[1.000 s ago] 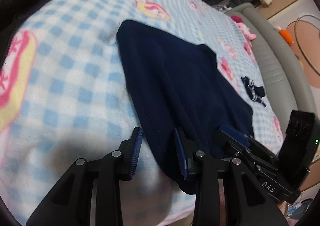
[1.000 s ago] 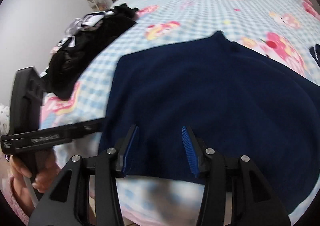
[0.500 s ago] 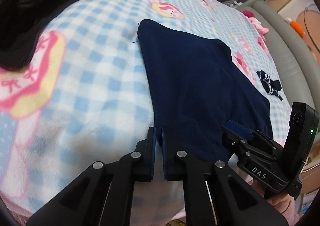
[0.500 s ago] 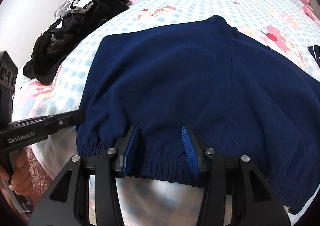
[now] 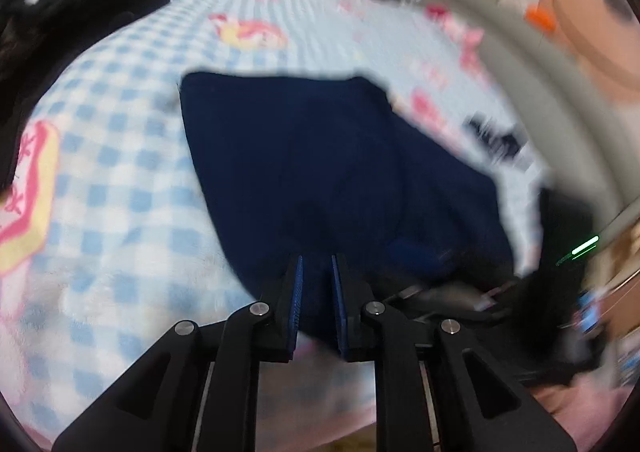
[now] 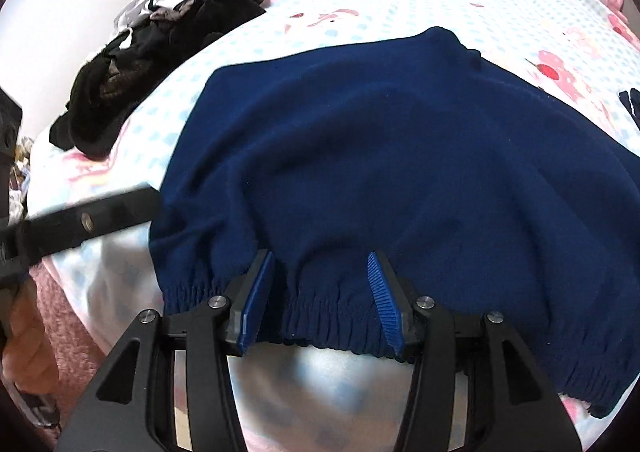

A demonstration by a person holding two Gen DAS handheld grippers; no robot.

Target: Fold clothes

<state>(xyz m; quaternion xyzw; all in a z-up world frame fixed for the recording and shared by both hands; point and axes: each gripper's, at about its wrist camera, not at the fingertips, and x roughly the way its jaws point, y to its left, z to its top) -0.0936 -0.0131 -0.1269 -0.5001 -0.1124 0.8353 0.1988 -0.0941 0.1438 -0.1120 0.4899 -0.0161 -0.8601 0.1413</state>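
A navy blue fleece garment (image 6: 400, 155) lies spread on the bed, its gathered elastic hem (image 6: 332, 328) toward me. It also shows in the left wrist view (image 5: 332, 171). My left gripper (image 5: 317, 272) is closed on the garment's near left edge, with dark cloth bunched between the blue pads. My right gripper (image 6: 320, 264) is open, its fingers straddling the hem near the middle. The left gripper's black body (image 6: 88, 219) shows at the left of the right wrist view.
The bed has a blue checked blanket (image 5: 120, 179) with pink cartoon prints. A pile of black clothes (image 6: 160, 47) lies at the far left. A small dark sock (image 5: 496, 135) lies at the right, near the grey padded bed rail (image 5: 552, 99).
My left gripper has shifted right along the hem with the cloth pinched in it, and its view is blurred by motion. My right gripper has stayed open at the hem.
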